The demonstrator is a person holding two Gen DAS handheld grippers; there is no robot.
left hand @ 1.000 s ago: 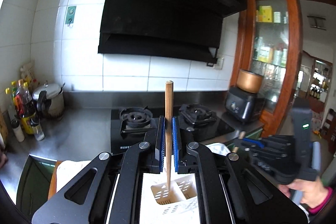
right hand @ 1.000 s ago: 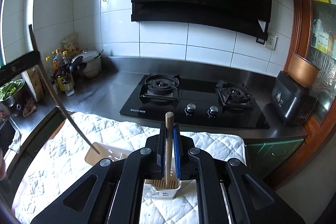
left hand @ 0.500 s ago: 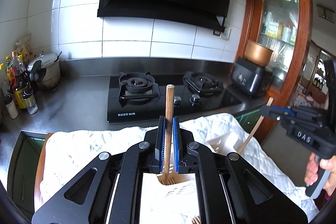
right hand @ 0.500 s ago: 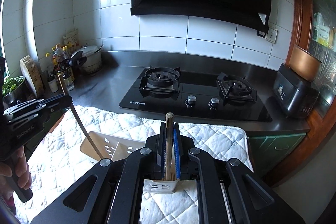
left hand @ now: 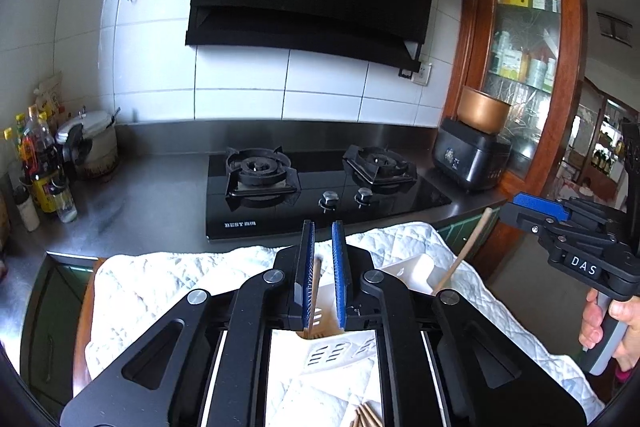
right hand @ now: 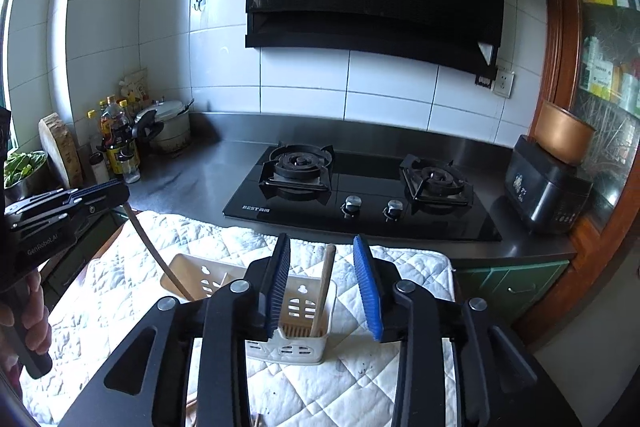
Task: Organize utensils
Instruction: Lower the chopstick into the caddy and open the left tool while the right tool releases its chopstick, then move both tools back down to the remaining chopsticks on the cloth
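Two white slotted utensil holders stand on a white quilted cloth (right hand: 224, 243). In the right wrist view my right gripper (right hand: 324, 263) is open, its blue pads either side of a wooden chopstick (right hand: 325, 287) that leans in the near holder (right hand: 298, 311). In the left wrist view my left gripper (left hand: 322, 239) is open a little, and a wooden chopstick (left hand: 314, 291) stands between its pads in the other holder (left hand: 328, 311). The right wrist view shows that holder (right hand: 200, 275) at the left with a dark stick in it, under the left gripper.
A black two-burner gas hob (right hand: 360, 195) lies behind the cloth on a steel counter. Bottles and a pot (right hand: 168, 127) stand at the back left, a black appliance (right hand: 548, 187) at the right. More chopsticks (left hand: 366, 417) lie on the cloth near the bottom edge.
Both grippers have opened and let go of their chopsticks, which have dropped into the holders. The left gripper has come lower over its holder.
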